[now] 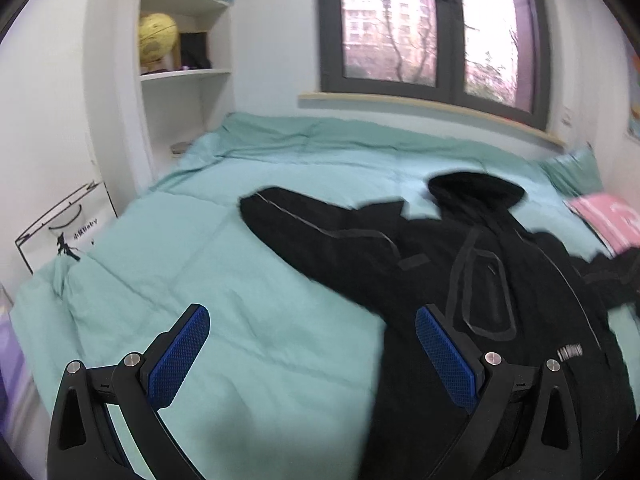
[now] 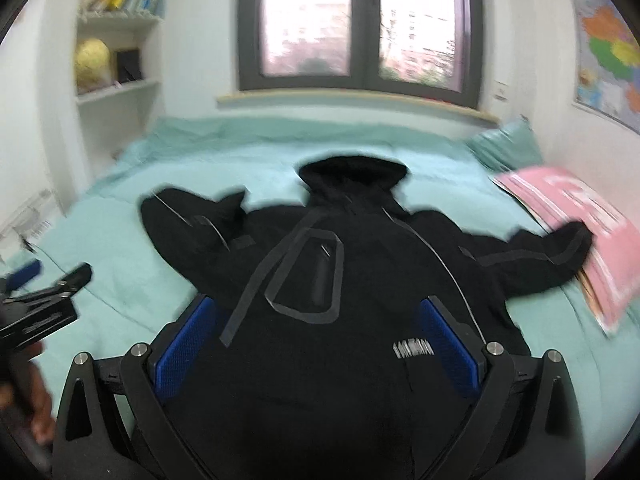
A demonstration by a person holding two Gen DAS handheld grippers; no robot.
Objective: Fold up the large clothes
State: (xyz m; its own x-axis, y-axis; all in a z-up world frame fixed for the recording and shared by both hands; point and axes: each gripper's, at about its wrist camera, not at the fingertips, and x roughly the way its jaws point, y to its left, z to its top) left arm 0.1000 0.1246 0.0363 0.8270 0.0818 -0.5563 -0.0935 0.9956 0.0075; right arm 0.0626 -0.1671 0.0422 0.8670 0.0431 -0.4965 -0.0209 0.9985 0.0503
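Right wrist: black jacket (image 2: 320, 280) sleeve touching pink book (image 2: 576, 220); both grippers' jaws wide, empty.

Black jacket (image 2: 320, 264) with grey stripes, mint-green bedding (image 1: 248, 320), pink cushion (image 2: 580, 220), blue-padded tongs (image 2: 316, 354).

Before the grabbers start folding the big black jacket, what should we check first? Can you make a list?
1. Black jacket lies spread on the green bedcover: ok.
2. Both sleeves out to the sides: ok, though the sleeve by the window side looks bunched.
3. Right sleeve end clear of the pink book: not ok, it lies on the book.
4. Left gripper open and holding nothing: ok.
5. Right gripper open over the jacket's body: ok.
6. Jacket zipped shut: cannot tell, the pictures are blurred.
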